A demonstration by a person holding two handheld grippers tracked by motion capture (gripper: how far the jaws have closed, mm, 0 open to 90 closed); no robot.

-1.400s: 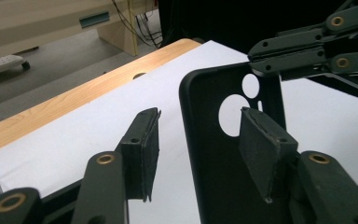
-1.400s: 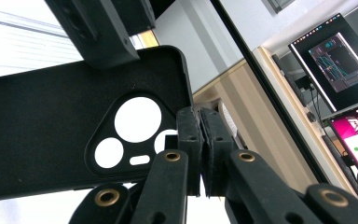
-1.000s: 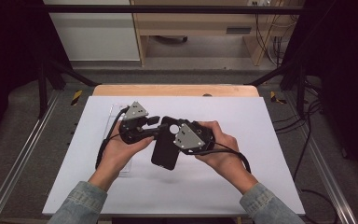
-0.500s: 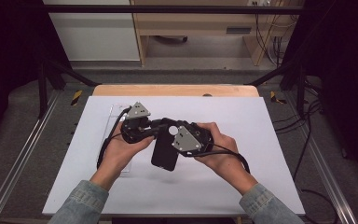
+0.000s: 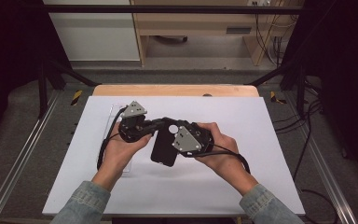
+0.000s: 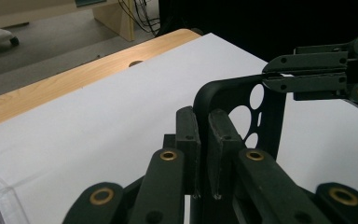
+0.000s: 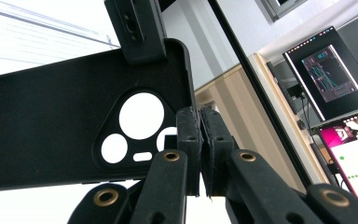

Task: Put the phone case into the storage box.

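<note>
A black phone case (image 5: 164, 149) with round camera cut-outs hangs above the white sheet, held at its top end by both grippers. My left gripper (image 5: 157, 124) comes in from the left. Its jaws have just been closing, and the case's rim (image 6: 270, 116) now sits pinched between its pads at the left gripper (image 6: 204, 140). My right gripper (image 5: 171, 130) reaches in from the right and is shut on the case's edge beside the cut-outs (image 7: 42, 126), seen close up at the right gripper (image 7: 200, 135). The right gripper's jaws (image 6: 307, 74) show across the case.
A white sheet (image 5: 242, 121) covers the wooden table (image 5: 175, 90). A clear plastic tray (image 5: 116, 116) lies at the sheet's left, under the left hand. Cables trail from both grippers. A cabinet and floor lie beyond the far edge; monitors (image 7: 335, 70) stand to the side.
The left gripper's jaws have drawn together on the case's top edge. Both hands and the case stay where they were.
</note>
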